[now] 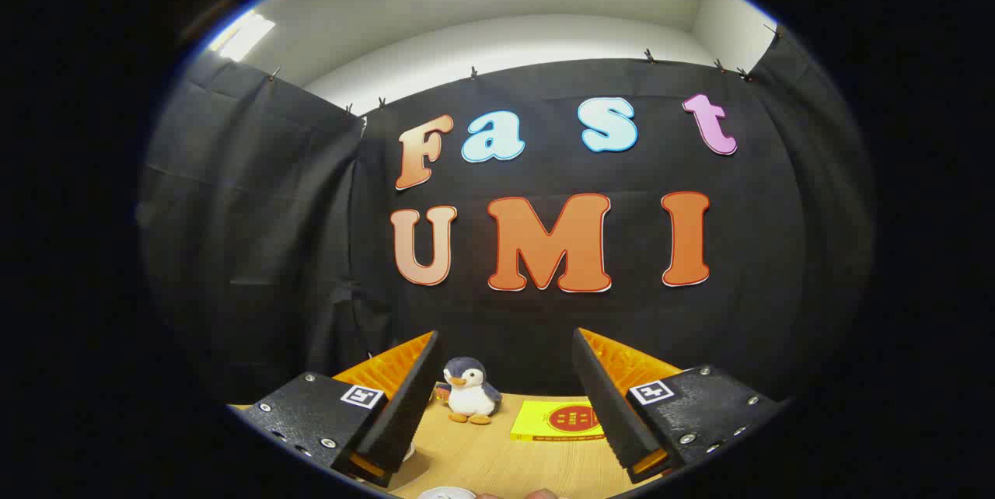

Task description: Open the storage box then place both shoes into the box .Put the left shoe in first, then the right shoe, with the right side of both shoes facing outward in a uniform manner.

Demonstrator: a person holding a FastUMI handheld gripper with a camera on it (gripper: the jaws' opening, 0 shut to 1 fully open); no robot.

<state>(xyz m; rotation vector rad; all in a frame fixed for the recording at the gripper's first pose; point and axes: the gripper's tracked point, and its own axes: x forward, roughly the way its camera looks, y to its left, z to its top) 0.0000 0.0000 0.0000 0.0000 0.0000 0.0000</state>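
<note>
Tongs (505, 398) in the gripper view are spread wide with nothing between them, held level and aimed at the booth wall. Beyond their tips on the worktop (497, 464) sit a plush penguin (470, 392) and a yellow box (556, 420) (neither a task item). Where box and shoes lie from the tongs can't be told, so judging by the level aim, tilting down to find them seems needed first.
</note>
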